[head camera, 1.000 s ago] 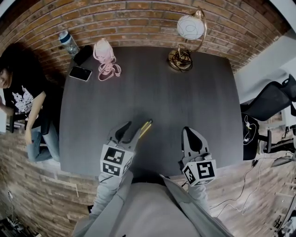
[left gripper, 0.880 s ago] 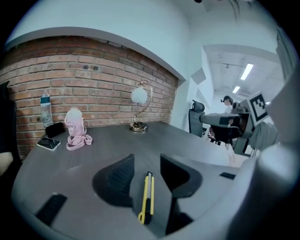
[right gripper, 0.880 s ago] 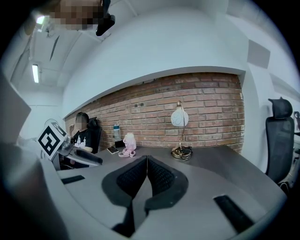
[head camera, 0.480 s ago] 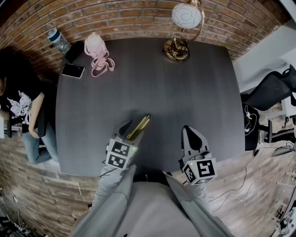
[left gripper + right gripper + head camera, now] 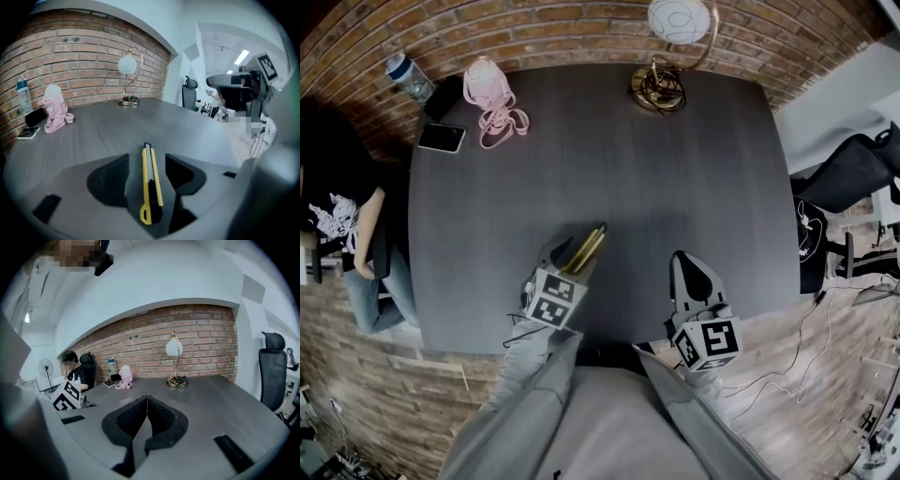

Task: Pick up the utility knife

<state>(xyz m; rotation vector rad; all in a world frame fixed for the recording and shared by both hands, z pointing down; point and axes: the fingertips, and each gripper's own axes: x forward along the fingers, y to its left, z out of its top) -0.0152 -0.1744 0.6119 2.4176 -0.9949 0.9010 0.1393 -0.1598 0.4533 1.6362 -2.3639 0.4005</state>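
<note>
Head view, lower centre-left: left gripper [image 5: 567, 255], jaws wide apart and just been opening. Utility knife [image 5: 586, 247], yellow, sits loose between them, apparently resting on the dark table [image 5: 675, 169], pads clear of it. Lower centre-right: right gripper [image 5: 689, 274], jaws together, nothing between them. Step judged: grasp not made. Next move calls for closing squarely on the handle, then lifting.

The table [image 5: 609, 169] is bare across its middle, free for passage. Along the far edge stand a lamp [image 5: 656, 86], a pink bundle [image 5: 485, 84], a phone [image 5: 441, 138] and a bottle [image 5: 410, 78]. A person [image 5: 342, 216] sits at its left; a chair [image 5: 848, 173] stands off its right. Near the front, a knife [image 5: 151, 183] lies between the left gripper's [image 5: 146, 159] spread jaws, gaps either side.
</note>
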